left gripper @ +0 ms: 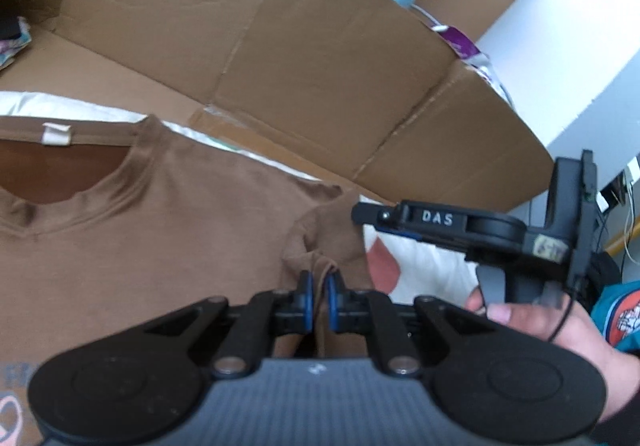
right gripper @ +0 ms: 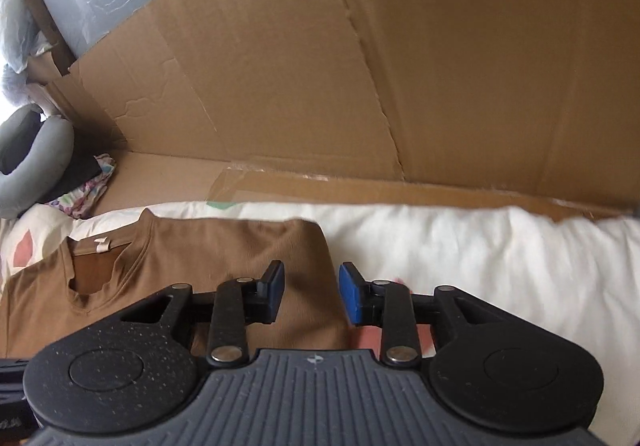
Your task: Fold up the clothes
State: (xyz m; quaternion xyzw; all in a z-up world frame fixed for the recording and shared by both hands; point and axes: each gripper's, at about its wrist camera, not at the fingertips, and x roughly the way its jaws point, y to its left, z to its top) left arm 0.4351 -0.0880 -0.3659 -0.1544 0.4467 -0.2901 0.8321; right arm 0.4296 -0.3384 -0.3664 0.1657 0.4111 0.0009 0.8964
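We read "DAS" in white letters on the black right gripper point(left gripper: 362, 213), which sits just right of the brown shirt point(left gripper: 160, 230).

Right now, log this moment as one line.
left gripper: shut on brown cotton T-shirt sleeve | right gripper: open above shirt | white bedsheet underneath

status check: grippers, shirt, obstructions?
Left gripper shut on brown shirt fold. Right gripper open above shirt edge. Nothing blocking.

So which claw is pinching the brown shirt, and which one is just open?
The left claw is pinching it: its blue pads are squeezed onto a bunched fold of the brown shirt. The right claw has its pads spread wide apart above the shirt, gripping nothing.
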